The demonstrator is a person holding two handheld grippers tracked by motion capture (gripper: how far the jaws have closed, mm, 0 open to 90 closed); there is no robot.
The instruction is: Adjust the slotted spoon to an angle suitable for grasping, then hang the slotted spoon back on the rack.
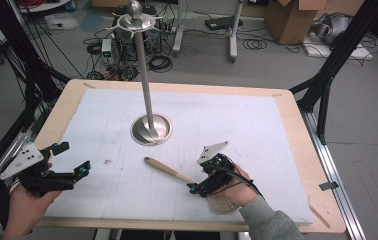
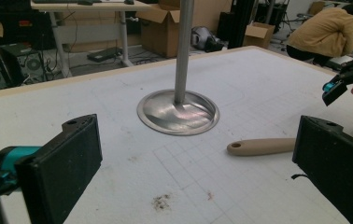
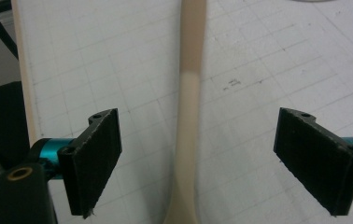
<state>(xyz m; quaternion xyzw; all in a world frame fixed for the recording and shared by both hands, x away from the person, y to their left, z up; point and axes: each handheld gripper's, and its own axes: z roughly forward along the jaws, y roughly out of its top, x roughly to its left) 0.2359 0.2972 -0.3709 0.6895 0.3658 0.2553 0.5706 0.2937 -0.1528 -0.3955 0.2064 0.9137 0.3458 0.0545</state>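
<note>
Nearest to us, our right gripper (image 1: 193, 188) hangs over the spatula (image 1: 169, 171), its jaws spread wide with nothing pinched between them. In the right gripper view the pale handle (image 3: 191, 107) runs straight up the middle of the gap, well clear of both pads (image 3: 97, 161), so we judge that closing would catch the shaft squarely across its width. The spatula lies flat on the white mat (image 1: 257, 125). Its long axis runs on a diagonal: the broad, perforated blade sits near us, under our right hand (image 1: 234, 187), and the handle's tip points away and to the left, towards the stand. Our right gripper is much the nearer to it.

Our left gripper (image 1: 84, 170) hovers off at the left edge of the mat, well apart from the spatula, its jaws spread and empty too; in the left gripper view the handle's tip (image 2: 261, 146) lies to the right between the two pads.

Farther off, the metal stand (image 1: 151, 129) rises from its round dish base near the middle of the mat.

We can read no brand, label or writing on anything; the mat carries only a faint printed grid.
</note>
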